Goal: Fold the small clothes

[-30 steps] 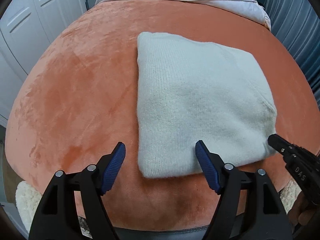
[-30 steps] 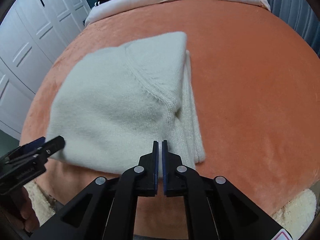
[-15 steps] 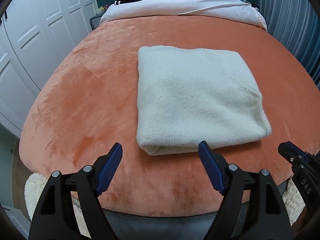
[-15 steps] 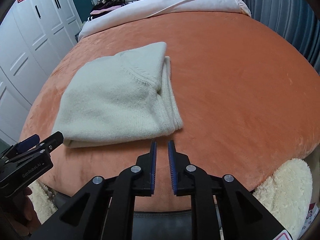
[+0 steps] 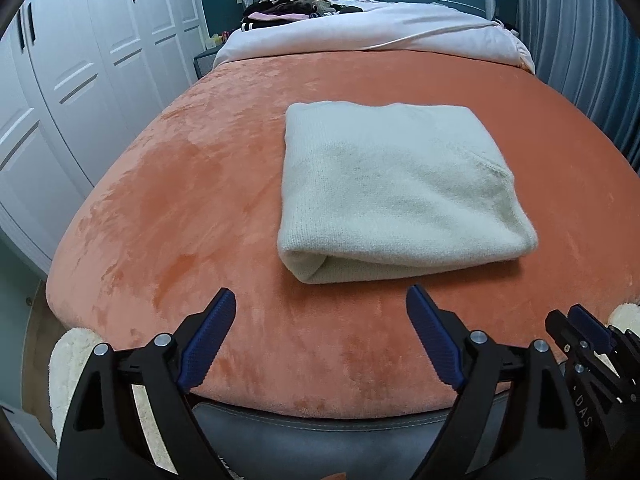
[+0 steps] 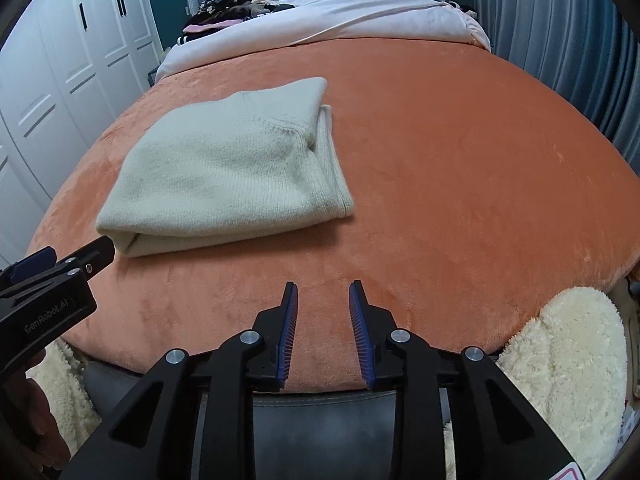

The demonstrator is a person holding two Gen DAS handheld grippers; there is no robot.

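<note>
The left tongs (image 5: pixel 321 304) stand wide, their jaws just opened further, with nothing between them. The right tongs (image 6: pixel 323 294) stand narrowly apart, jaws also just opening, and hold nothing. The folded cream sweater (image 5: pixel 394 190) lies on the orange bed cover (image 5: pixel 180 200) ahead of both tongs, touching neither.

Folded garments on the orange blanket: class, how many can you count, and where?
1. A cream knit sweater lies folded on the orange blanket, ahead of both open grippers. Dark clothes heaped at the bed's far end are not folded.
</note>
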